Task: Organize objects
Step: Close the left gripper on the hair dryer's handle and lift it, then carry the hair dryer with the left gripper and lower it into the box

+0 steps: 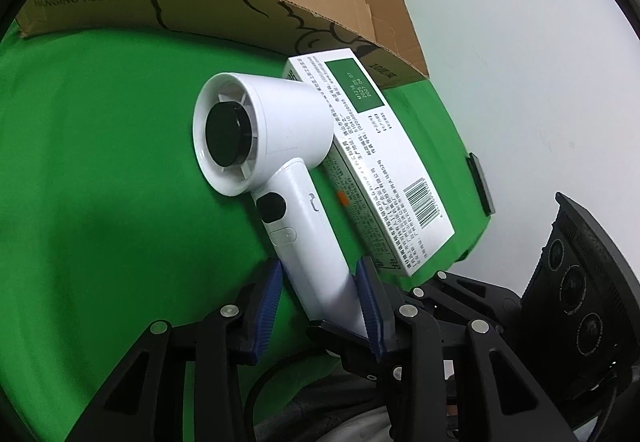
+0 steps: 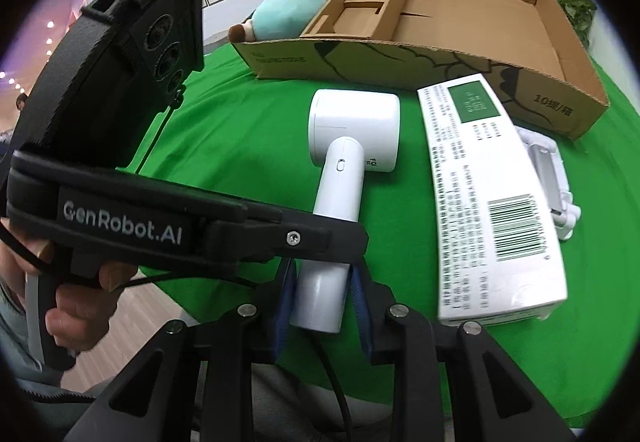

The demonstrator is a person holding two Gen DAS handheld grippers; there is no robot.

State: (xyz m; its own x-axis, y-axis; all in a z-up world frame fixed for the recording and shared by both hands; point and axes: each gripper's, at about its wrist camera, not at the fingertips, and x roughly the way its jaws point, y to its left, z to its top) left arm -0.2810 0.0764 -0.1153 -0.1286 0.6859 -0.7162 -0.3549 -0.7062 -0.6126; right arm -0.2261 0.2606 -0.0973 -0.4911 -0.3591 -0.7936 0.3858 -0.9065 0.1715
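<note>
A white handheld fan (image 1: 280,113) (image 2: 354,129) lies on the green cloth, its handle pointing toward both cameras. My left gripper (image 1: 319,265) is shut on the handle, a blue pad against each side. In the right wrist view the left gripper (image 2: 354,242) comes in from the left across the middle of the handle, held by a person's hand (image 2: 80,302). My right gripper (image 2: 323,270) is shut on the handle's lower end. A long white carton (image 1: 384,169) (image 2: 488,201) with a green panel and a barcode lies just right of the fan.
An open cardboard box (image 1: 280,21) (image 2: 400,61) stands behind the fan with a cardboard insert (image 2: 360,1) inside. A plush toy (image 2: 288,9) lies behind its left end. A white folding stand (image 2: 552,169) sits right of the carton. The table's edge runs close on the right.
</note>
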